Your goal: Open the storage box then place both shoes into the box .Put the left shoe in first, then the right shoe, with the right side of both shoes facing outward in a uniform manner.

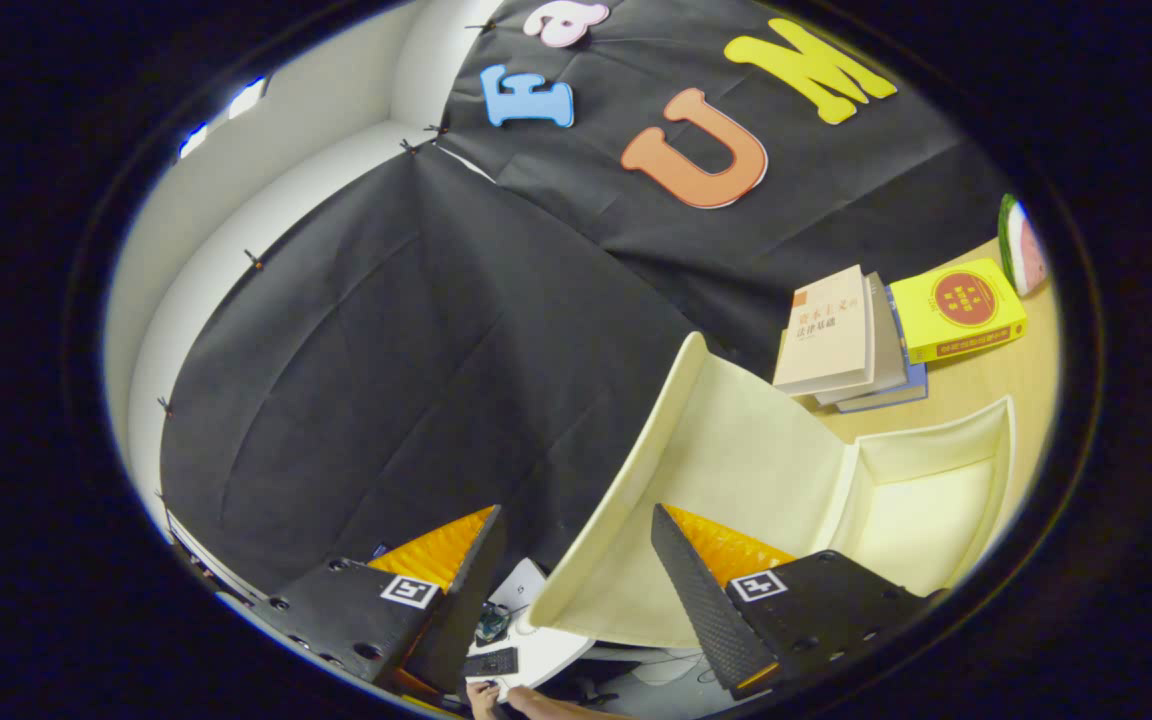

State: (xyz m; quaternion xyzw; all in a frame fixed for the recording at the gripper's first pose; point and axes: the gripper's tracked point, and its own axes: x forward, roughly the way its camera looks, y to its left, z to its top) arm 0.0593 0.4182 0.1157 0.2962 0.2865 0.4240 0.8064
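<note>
The cream storage box [936, 440] stands open on a wooden table [986, 385], and its inside looks bare. Its lid [736, 450] is swung up and away from the box body. My gripper [576, 512] is open, with the lid's free edge running between the two fingertips. One finger [706, 590] lies over the lid's inner face, the other [451, 580] is on its outer side. A wide gap separates the fingers, and I cannot tell whether either one touches the lid.
A stack of books [836, 340] and a yellow book [956, 305] lie on the table just behind the box. A watermelon-slice object [1021, 245] sits beyond them. Below the fingers are a white surface with a dark handset [491, 660] and a person's hand [496, 700].
</note>
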